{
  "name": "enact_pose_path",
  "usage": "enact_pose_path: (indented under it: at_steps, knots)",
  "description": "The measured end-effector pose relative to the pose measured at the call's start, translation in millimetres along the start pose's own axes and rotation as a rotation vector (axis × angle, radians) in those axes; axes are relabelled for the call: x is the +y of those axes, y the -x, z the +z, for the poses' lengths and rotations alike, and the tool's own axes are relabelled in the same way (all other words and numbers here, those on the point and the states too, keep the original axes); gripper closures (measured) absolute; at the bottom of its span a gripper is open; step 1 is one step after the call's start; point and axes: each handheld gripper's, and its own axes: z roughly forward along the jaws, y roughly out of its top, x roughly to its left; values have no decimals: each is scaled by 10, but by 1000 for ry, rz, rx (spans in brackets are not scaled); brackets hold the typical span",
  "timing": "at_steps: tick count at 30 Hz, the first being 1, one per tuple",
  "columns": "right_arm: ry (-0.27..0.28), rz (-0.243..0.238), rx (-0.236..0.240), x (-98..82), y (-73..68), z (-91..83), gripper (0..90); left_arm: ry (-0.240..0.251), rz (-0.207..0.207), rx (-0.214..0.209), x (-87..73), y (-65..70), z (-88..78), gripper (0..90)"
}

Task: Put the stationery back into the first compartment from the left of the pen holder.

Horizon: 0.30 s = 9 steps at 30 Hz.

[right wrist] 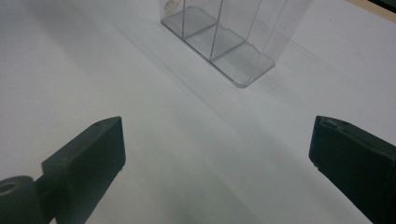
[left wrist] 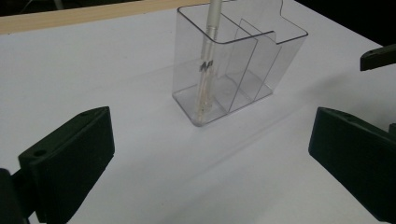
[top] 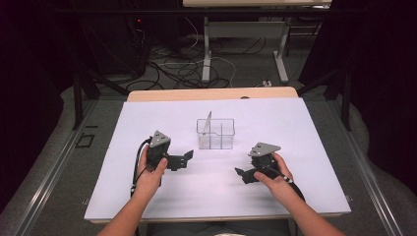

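A clear plastic holder [top: 215,133] with three compartments stands in the middle of the white table top [top: 147,118]. A slim silvery pen [top: 208,122] leans upright in its left end compartment. My left gripper [top: 187,158] is held low at the holder's near left, open with nothing between its jaws. My right gripper [top: 242,175] sits at the near right, also open with nothing in it. In the left gripper view the pen [left wrist: 208,56] stands inside the holder [left wrist: 243,60], ahead of the wide jaws [left wrist: 210,163]. The right gripper view has the holder [right wrist: 224,42] beyond its spread jaws [right wrist: 215,163].
A wooden strip [top: 211,93] runs along the table's far edge. Beyond it on the floor lie tangled cables [top: 172,69] around the legs of another table [top: 206,49]. Dark frame posts [top: 77,93] stand at both sides. A jaw of the other gripper [left wrist: 378,57] shows at the right of the left gripper view.
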Motion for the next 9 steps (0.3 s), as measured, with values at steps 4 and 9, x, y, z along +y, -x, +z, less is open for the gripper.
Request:
enact_pose_path:
  at_steps: [4, 9]
  knots:
    - [-10, 3, -2, -10, 30, 3, 34, 0, -10, -3, -13, -19, 26, 3]
    - [2, 10, -8, -33, 60, 19, 34, -13, -1, 1, -21, -41, 60, 3]
